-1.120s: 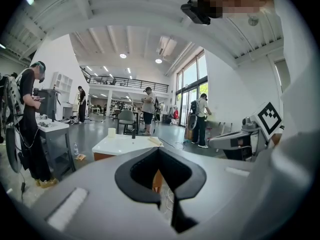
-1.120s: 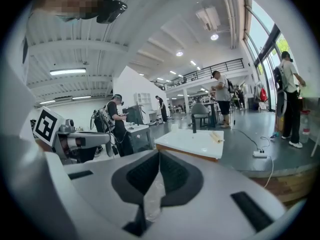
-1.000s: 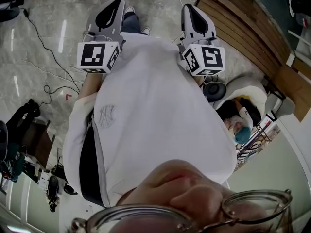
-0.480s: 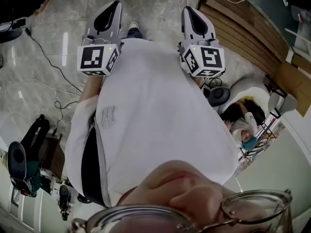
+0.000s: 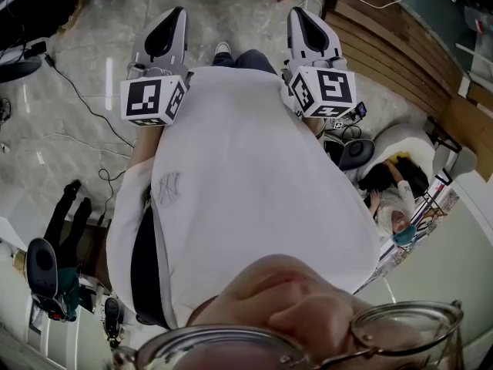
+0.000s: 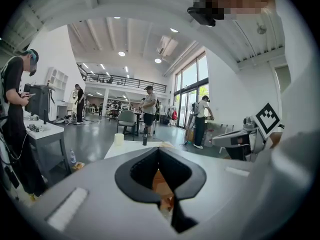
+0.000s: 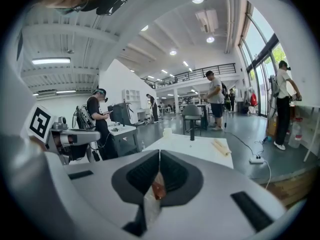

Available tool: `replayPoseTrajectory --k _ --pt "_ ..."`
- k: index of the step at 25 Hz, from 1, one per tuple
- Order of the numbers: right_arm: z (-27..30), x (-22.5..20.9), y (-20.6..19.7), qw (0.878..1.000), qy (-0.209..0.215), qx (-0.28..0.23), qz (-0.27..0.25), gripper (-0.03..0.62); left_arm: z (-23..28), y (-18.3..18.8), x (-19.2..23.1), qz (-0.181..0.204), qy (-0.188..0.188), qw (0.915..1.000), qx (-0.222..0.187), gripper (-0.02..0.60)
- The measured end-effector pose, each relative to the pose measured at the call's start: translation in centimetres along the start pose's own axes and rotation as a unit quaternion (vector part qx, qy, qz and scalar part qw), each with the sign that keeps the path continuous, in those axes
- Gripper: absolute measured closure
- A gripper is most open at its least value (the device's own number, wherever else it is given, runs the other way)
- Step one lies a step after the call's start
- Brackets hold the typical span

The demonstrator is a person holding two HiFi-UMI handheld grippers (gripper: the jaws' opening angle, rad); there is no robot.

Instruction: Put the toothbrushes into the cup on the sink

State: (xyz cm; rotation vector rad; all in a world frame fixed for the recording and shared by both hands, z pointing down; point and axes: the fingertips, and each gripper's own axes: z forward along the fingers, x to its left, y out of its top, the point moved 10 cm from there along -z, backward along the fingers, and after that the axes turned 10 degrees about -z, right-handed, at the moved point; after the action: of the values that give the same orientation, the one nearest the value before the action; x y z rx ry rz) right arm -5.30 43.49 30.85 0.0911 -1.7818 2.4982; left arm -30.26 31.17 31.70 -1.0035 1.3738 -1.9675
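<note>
Both the left claw [image 6: 159, 153] and right claw [image 7: 159, 155] are pressed together, empty, and the desk [image 7: 200, 147] is well ahead, its pale sticks [image 7: 220, 147] (toothbrushes, I'd guess) pointing away, right of the cup [image 7: 167, 132], nearer the right claw.

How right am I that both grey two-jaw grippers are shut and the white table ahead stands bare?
Not bare: the right gripper view shows a small pale cup, a dark bottle and pale sticks on the white table. The left gripper and right gripper are shut, as said.
</note>
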Motion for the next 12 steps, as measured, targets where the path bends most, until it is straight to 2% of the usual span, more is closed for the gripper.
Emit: replayPoseTrajectory --k 12 --pt "1.9 0.8 1.4 1.0 0.014 0.007 -0.026 0.585 -0.5 0.0 1.6 -0.014 0.009 0.9997 -0.02 0.572"
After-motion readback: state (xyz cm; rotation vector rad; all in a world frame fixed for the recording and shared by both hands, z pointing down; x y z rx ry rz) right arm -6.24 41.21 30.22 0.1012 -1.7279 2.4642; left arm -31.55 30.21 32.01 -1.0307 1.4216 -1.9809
